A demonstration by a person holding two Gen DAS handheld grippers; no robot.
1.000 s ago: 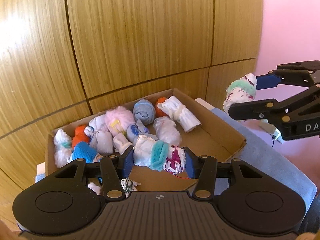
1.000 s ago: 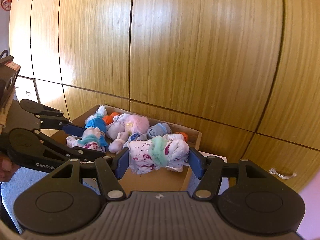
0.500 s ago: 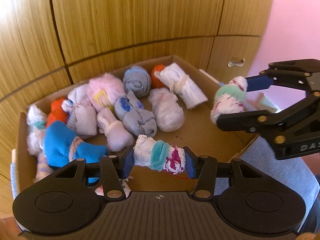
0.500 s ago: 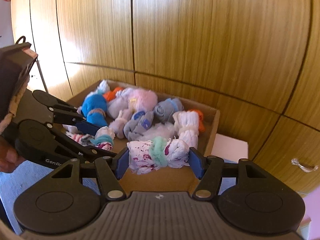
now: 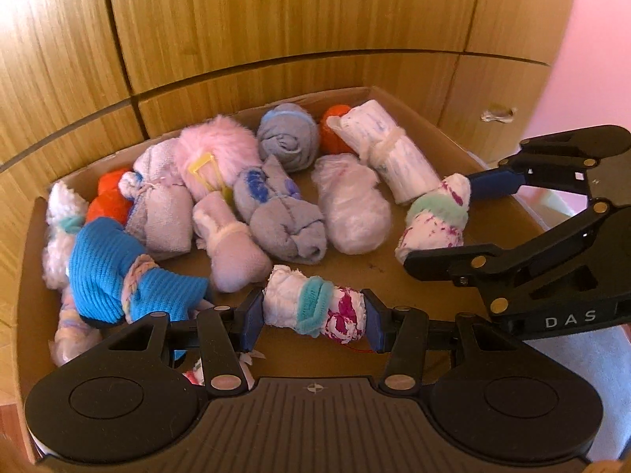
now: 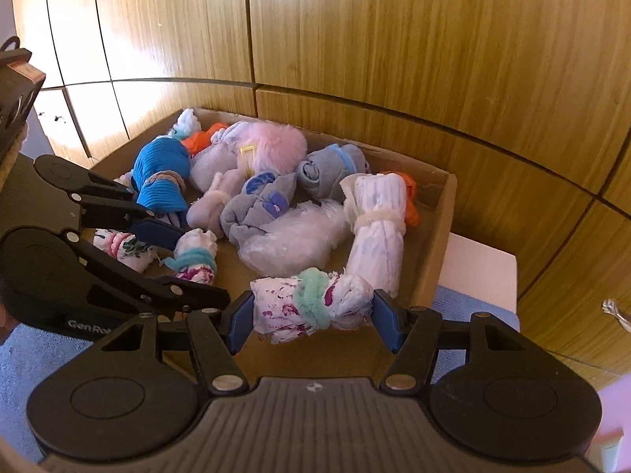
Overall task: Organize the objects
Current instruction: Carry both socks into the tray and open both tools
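Both held bundles lower over box [image 5: 430, 126], floral bundle [image 6: 122, 246] right-view only

Two white, magenta-splashed sock rolls with teal bands [image 5: 314, 304] [image 6: 311, 304] hang crosswise over the cardboard box [image 5: 441, 134], whose far half, toward 12 o'clock, holds rolled socks [image 5: 276, 213].

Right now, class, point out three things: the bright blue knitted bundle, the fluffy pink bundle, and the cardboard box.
bright blue knitted bundle [image 5: 106, 272], left wrist view, on its ribbed middle.
fluffy pink bundle [image 6: 276, 144], right wrist view, on its furry top.
cardboard box [image 6: 430, 232], right wrist view, on its right wall.
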